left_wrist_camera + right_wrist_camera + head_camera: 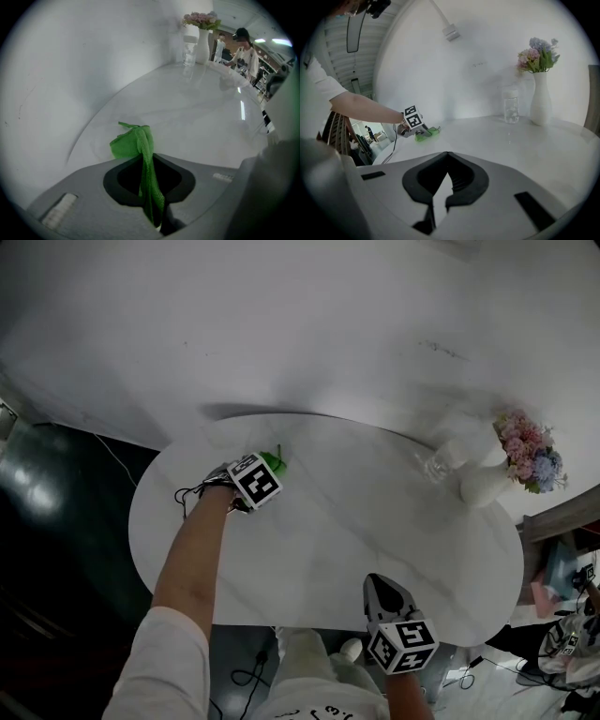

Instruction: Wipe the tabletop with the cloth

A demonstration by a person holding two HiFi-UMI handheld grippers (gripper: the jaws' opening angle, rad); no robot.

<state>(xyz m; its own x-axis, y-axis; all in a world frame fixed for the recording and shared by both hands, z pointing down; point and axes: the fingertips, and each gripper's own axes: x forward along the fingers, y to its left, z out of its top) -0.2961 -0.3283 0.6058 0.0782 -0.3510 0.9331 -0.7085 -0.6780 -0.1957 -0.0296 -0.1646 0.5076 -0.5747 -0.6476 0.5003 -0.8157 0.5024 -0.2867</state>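
Observation:
The green cloth point(275, 461) point(136, 143) is pinched between the jaws of my left gripper point(266, 467) point(144, 159). Its bunched free end lies on the white oval tabletop point(328, 521), near the table's far left edge. In the right gripper view the same cloth point(426, 134) shows small under the left gripper's marker cube. My right gripper point(382, 587) point(448, 153) hovers at the table's near edge, jaws shut, nothing between them. It points across the tabletop point(511, 140) toward the left gripper.
A white vase of pink and blue flowers point(489, 480) point(541, 104) and a clear glass jar point(439, 463) point(511, 106) stand at the table's far right. The wall runs close behind the table. A black cable point(187, 493) hangs off the left edge. People stand in the background point(241, 51).

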